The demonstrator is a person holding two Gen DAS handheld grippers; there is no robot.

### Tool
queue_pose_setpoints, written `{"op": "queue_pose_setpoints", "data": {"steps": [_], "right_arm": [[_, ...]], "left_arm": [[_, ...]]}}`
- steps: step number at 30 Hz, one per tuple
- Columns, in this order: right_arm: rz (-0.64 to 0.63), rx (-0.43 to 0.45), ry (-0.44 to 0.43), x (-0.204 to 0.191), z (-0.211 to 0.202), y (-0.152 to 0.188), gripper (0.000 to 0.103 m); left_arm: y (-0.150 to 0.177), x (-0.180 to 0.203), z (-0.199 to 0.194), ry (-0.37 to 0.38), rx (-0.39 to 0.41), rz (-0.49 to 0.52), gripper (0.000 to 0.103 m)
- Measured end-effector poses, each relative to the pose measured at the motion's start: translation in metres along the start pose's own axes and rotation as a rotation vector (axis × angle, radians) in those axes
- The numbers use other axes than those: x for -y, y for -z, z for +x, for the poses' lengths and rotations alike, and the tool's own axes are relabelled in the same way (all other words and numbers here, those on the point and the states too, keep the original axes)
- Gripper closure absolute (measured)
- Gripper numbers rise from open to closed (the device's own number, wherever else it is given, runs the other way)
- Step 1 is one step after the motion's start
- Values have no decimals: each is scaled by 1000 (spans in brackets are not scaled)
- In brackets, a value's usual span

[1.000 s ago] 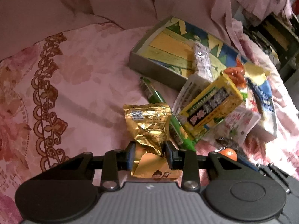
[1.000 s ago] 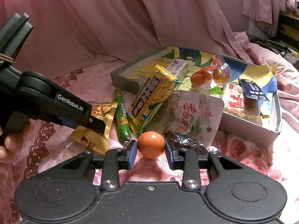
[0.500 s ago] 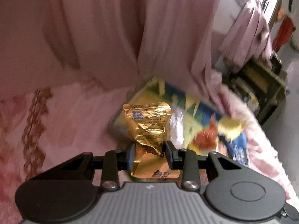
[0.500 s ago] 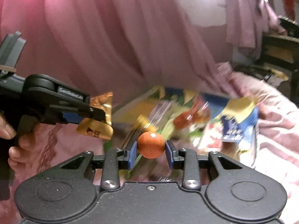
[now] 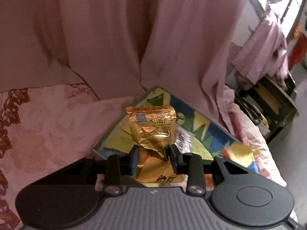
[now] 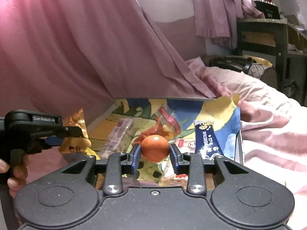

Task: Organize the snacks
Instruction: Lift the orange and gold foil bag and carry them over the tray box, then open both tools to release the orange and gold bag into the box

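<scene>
My left gripper (image 5: 153, 158) is shut on a crumpled gold foil snack packet (image 5: 152, 128), held upright above the near left corner of a grey box (image 5: 101, 143) with a colourful patterned floor. My right gripper (image 6: 155, 153) is shut on a small orange fruit (image 6: 155, 148), raised over the same box (image 6: 99, 117). In the right wrist view the left gripper (image 6: 74, 132) comes in from the left with the gold packet (image 6: 75, 145) in it, held by a person's hand (image 6: 13, 172). Inside the box lie a blue sachet (image 6: 207, 141), a clear wrapped bar (image 6: 120, 134) and a red-and-clear packet (image 6: 165, 122).
The box rests on a pink floral bedspread (image 5: 48, 126). A pink curtain (image 6: 86, 48) hangs right behind the box and drapes onto its back edge. Dark wooden furniture (image 6: 268, 36) stands beyond the bed at the right.
Both grippers have lifted off the bed and swung forward over the box, each keeping its load. The loose snacks beside the box have dropped out of view.
</scene>
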State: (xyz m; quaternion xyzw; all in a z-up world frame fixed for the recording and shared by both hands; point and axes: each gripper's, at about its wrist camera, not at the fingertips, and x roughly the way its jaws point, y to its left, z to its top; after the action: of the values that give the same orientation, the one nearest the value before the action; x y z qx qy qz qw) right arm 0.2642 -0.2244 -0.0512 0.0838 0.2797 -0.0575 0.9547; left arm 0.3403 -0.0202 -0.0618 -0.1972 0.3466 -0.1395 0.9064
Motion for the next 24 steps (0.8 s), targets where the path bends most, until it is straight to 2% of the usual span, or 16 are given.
{"op": "queue_pose_setpoints", "data": {"steps": [3, 9, 14, 24], "right_arm": [[-10, -11, 4, -2, 10, 2, 68], [-52, -62, 3, -12, 25, 7, 68], [-71, -89, 15, -16, 34, 11, 68], [-40, -108, 19, -11, 36, 12, 67]], "left_arm": [[-1, -5, 11, 6, -5, -7, 66], [8, -1, 24, 6, -42, 37, 65], [9, 9, 22, 3, -35, 93, 65], [9, 7, 28, 7, -73, 72, 64]]}}
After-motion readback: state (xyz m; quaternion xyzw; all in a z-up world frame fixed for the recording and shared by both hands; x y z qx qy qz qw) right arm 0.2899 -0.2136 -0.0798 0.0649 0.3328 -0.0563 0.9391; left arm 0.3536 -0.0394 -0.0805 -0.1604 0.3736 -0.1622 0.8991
